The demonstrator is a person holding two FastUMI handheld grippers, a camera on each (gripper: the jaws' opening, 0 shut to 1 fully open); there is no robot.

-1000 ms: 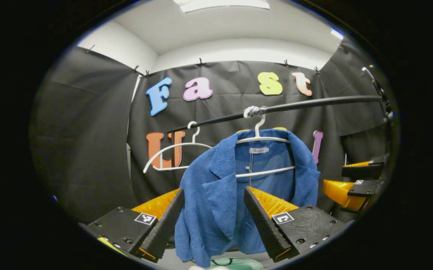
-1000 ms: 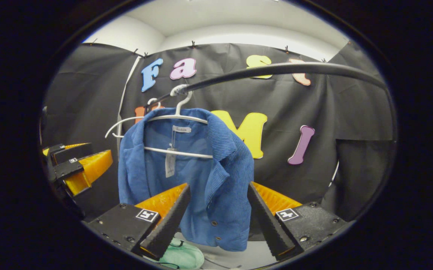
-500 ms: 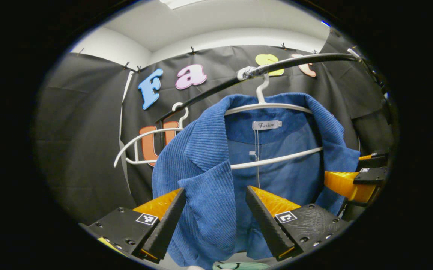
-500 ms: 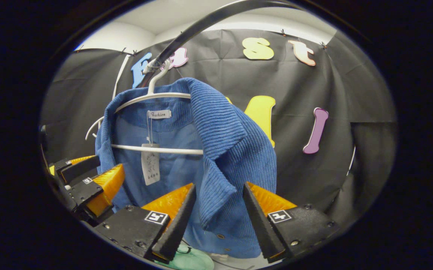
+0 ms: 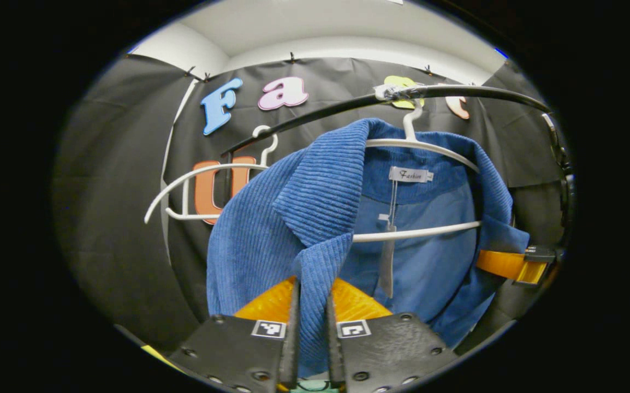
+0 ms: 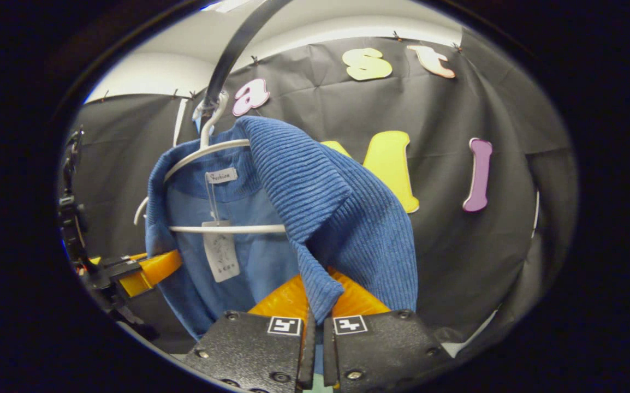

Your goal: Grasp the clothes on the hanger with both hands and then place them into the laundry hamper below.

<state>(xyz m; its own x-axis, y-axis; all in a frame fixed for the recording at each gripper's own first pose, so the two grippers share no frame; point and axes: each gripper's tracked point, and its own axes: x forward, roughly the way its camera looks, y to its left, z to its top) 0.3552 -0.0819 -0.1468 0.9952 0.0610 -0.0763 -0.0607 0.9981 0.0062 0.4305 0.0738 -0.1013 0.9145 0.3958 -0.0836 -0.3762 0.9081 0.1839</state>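
Two grippers clamp the front of a blue jacket (image 5: 271,218) that hangs on a white hanger (image 5: 429,150) from a black rail (image 5: 315,112) in the booth. The left gripper (image 5: 311,327) has its jaws pressed together on the edge of one front panel, just below the lapel; the right gripper (image 6: 315,322) is closed the same way on the tip of the other panel's lapel. Taking one panel in each gripper looks meant to spread the hold, so the jacket can be drawn off the hanger evenly rather than dragged from one shoulder. The jacket's shoulders sit on the hanger, so the lift-off is judged not yet done, and the hamper step lies ahead. The left gripper view takes in a second, bare hanger (image 5: 195,183) farther along the rail, and the right gripper (image 5: 511,266) at the far edge of the jacket. The right gripper view gives a clearer look at the paper tag (image 6: 220,252) dangling inside the collar, and the left gripper (image 6: 140,271) beside the jacket's other edge. A sliver of pale green shows below the left gripper; whether that is the hamper cannot be told.
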